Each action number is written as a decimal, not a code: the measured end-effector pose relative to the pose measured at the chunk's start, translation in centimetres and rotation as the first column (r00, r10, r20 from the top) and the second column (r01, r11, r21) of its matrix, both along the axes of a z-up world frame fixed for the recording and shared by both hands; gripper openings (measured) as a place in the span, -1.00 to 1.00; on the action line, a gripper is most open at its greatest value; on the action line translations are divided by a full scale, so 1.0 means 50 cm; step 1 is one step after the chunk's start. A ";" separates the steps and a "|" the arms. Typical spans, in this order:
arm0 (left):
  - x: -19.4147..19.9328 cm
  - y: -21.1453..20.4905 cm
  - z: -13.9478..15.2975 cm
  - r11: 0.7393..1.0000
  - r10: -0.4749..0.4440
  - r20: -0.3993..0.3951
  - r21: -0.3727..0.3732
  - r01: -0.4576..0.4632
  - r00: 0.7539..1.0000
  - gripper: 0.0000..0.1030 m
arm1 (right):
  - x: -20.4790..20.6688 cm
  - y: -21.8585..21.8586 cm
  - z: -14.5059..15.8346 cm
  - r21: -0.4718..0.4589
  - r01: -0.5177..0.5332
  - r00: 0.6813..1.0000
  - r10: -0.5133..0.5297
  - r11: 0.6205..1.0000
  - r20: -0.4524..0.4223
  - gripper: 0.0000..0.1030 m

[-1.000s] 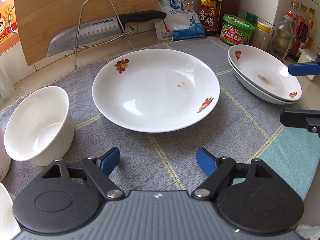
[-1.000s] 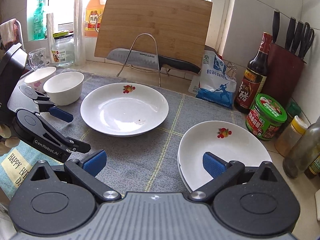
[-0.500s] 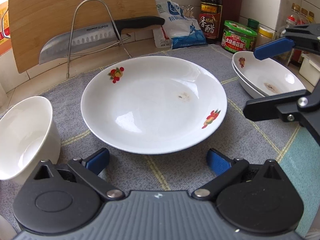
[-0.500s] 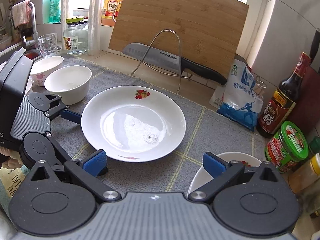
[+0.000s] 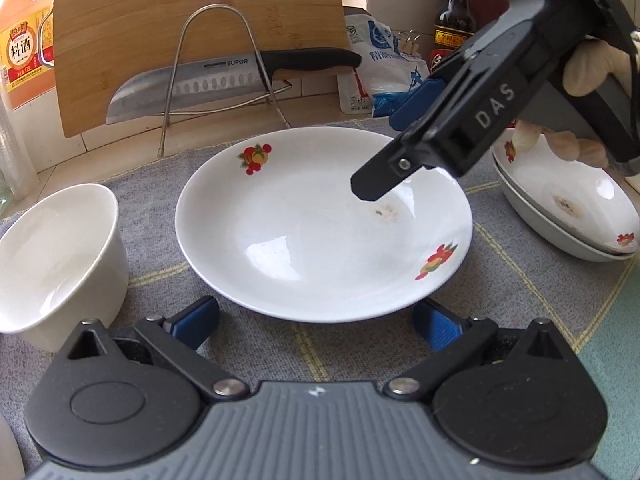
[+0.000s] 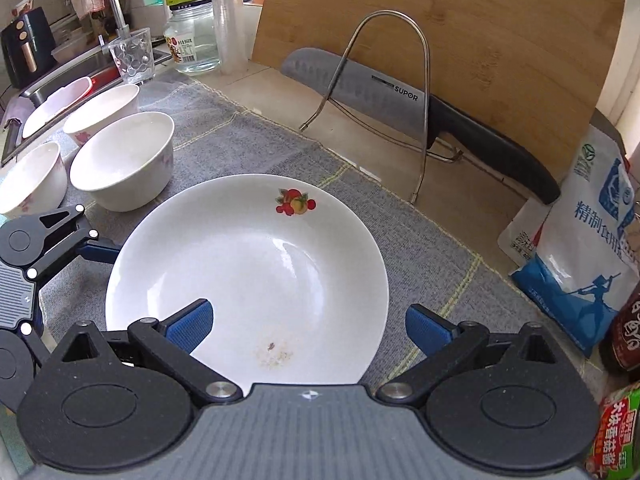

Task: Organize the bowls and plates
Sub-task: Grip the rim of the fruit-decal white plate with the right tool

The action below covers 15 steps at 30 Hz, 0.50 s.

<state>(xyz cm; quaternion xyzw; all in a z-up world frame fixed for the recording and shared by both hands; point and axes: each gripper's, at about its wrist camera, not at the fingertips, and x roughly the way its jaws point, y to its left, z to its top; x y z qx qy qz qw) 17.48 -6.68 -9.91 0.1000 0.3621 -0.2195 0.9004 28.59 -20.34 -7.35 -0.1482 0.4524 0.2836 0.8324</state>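
Observation:
A white deep plate with fruit prints (image 5: 320, 224) lies on the grey cloth; it also shows in the right wrist view (image 6: 248, 280). My left gripper (image 5: 316, 322) is open at the plate's near rim, a pad on each side. My right gripper (image 6: 308, 326) is open and hovers over the plate's right rim; it shows in the left wrist view (image 5: 394, 148). Two stacked plates (image 5: 568, 212) sit at the right. A white bowl (image 5: 52, 256) stands left of the plate. Several white bowls (image 6: 124, 160) stand together at the left in the right wrist view.
A knife (image 5: 224, 80) rests on a wire rack (image 5: 216, 76) before a bamboo cutting board (image 5: 192, 32). A salt bag (image 6: 580, 248), sauce bottle (image 5: 454, 20) and green-lidded jar (image 6: 616, 432) stand at the right. A glass (image 6: 132, 56), jar (image 6: 192, 36) and sink (image 6: 64, 80) are far left.
My right gripper has swung left from the stacked plates to over the single plate. My left gripper has moved closer to that plate's near rim.

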 end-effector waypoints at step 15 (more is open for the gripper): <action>0.008 -0.002 0.007 1.000 -0.005 -0.006 0.004 0.005 1.000 1.00 | 0.096 0.031 -0.061 0.003 -0.154 0.978 0.153 0.988 -0.142 1.00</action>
